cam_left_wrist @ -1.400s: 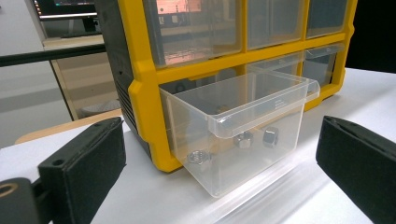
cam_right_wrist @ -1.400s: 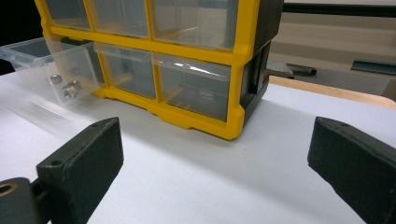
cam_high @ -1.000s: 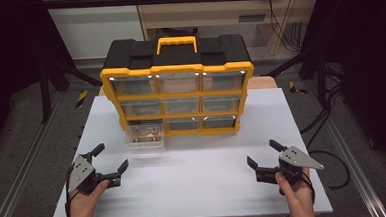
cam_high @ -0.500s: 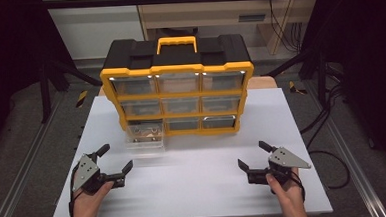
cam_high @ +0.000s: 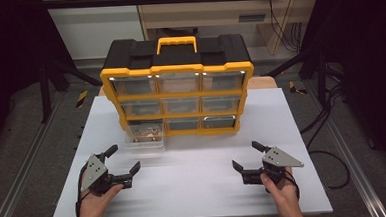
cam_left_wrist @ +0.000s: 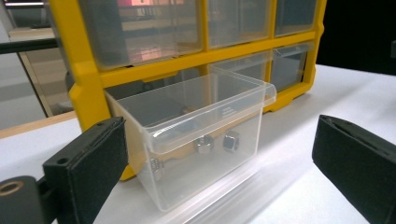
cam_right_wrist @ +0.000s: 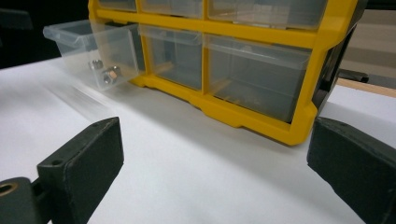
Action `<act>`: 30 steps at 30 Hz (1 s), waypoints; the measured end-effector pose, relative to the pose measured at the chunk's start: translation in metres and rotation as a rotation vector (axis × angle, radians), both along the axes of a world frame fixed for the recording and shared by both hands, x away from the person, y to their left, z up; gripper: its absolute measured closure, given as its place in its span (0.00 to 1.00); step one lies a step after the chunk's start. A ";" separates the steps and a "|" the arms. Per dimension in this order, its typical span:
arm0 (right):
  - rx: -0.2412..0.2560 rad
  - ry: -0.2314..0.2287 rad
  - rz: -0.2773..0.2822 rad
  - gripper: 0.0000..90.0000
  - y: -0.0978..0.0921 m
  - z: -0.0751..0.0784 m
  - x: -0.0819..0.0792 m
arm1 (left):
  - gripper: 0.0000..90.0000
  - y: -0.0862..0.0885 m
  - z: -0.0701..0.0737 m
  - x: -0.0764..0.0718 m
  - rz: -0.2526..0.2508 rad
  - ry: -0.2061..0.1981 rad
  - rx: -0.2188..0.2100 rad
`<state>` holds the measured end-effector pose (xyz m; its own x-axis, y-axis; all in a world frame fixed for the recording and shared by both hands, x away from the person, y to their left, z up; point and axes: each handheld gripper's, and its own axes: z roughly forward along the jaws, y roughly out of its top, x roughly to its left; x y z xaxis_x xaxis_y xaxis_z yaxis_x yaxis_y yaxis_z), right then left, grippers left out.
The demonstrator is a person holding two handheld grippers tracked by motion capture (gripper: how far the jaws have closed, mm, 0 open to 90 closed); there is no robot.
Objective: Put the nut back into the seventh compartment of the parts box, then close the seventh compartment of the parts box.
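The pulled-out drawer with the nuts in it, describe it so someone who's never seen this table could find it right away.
Find the yellow and black organizer standing at the back of the white table. Look at its bottom row, left end: a clear plastic drawer sticks out toward the person. Its neighbours are pushed in flush; this drawer alone juts out, with a few metal nuts showing inside.

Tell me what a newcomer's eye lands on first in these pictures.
First comes the yellow and black drawer organizer standing at the far middle of the white table, with its three rows of clear drawers. Next is the pulled-out drawer at its bottom left, holding a few metal nuts. Nearer the person, the left gripper and right gripper sit open and empty at either side.
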<state>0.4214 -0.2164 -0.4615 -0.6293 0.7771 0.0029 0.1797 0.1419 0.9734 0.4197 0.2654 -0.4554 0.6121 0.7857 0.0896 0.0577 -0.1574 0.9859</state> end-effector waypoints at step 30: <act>0.003 -0.039 -0.016 0.03 -0.005 0.002 -0.007 | 0.61 -0.037 -0.002 0.000 0.062 0.150 0.044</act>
<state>0.4143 -0.2209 -0.4596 -0.6163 0.7873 -0.0191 0.1441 0.1366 0.9801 0.4193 0.2281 -0.4574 0.5720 0.8194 0.0359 0.2149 -0.1919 0.9576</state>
